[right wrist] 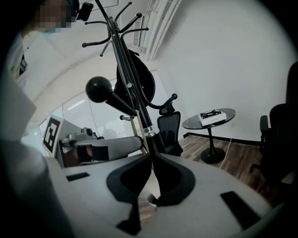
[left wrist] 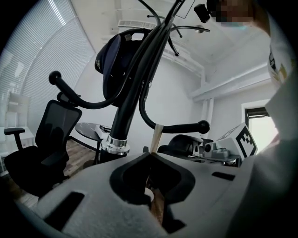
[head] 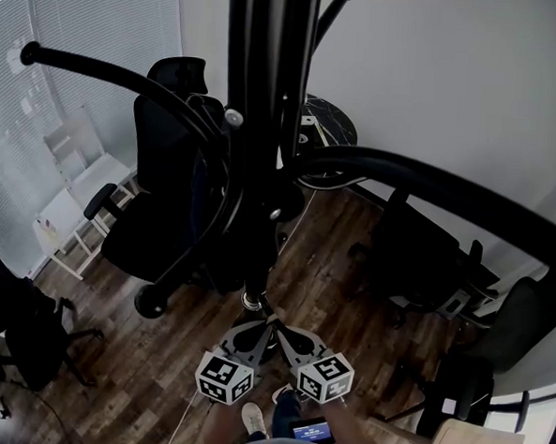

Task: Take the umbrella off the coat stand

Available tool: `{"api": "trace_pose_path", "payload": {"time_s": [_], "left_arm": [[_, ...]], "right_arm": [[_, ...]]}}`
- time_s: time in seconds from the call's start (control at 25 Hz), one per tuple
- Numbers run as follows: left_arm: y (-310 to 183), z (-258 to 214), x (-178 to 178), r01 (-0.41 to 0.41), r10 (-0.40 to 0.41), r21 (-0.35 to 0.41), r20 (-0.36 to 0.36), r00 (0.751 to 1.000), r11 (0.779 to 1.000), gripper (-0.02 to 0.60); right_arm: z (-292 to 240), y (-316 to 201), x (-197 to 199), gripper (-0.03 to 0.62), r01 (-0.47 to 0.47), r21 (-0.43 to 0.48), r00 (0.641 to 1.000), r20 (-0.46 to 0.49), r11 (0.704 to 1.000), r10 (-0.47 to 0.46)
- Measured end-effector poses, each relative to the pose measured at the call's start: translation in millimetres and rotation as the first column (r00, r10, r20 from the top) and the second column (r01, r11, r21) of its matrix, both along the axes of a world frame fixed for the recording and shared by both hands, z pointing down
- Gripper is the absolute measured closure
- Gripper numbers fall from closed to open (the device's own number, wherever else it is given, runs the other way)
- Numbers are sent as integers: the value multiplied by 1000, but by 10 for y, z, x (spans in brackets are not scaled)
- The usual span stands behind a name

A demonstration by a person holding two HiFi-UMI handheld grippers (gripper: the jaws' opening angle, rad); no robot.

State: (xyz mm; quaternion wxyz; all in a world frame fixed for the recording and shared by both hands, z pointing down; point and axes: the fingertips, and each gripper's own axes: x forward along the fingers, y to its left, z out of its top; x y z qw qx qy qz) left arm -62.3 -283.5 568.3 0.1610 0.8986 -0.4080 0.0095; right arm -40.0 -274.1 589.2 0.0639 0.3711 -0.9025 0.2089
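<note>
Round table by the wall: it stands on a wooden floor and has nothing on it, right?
Not quite. The round table does stand on the wooden floor by the wall, but it is not bare: a flat white box lies on its top, as the right gripper view shows.

Count as you stand:

- One black metal coat stand (head: 265, 122). In the head view you see three long curved arms (head: 109, 73) on it, each ending in a ball.
- Four black swivel office chairs (head: 159, 172) show around the stand in that view.
- One round dark pedestal table (right wrist: 193, 123), with one flat white box (right wrist: 213, 116) on it.
- You hold two grey grippers, the left gripper (left wrist: 150, 157) and the right gripper (right wrist: 152, 155). Each has one black-and-white marker cube (head: 224, 377).
</note>
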Motion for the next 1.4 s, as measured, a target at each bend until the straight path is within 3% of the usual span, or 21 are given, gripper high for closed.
{"api": "trace_pose_path", "payload": {"time_s": [0.16, 0.52, 1.2, 1.4], "left_arm": [[14, -16, -50, 8, -8, -13, -14, 1000, 1000, 561], [34, -52, -177, 31, -31, -32, -11, 999, 999, 561], [25, -60, -213, 23, -23, -47, 0, 1000, 999, 561], [20, -55, -220, 23, -24, -55, -15, 1000, 998, 561]], "right_arm": [[-33, -1, -85, 541, 25, 17, 1000, 10, 1000, -25], [-65, -37, -201, 534, 43, 47, 999, 15, 998, -43], [-94, -163, -290, 559, 51, 83, 999, -4, 995, -51], [-87, -131, -292, 574, 73, 48, 997, 31, 996, -74]]}}
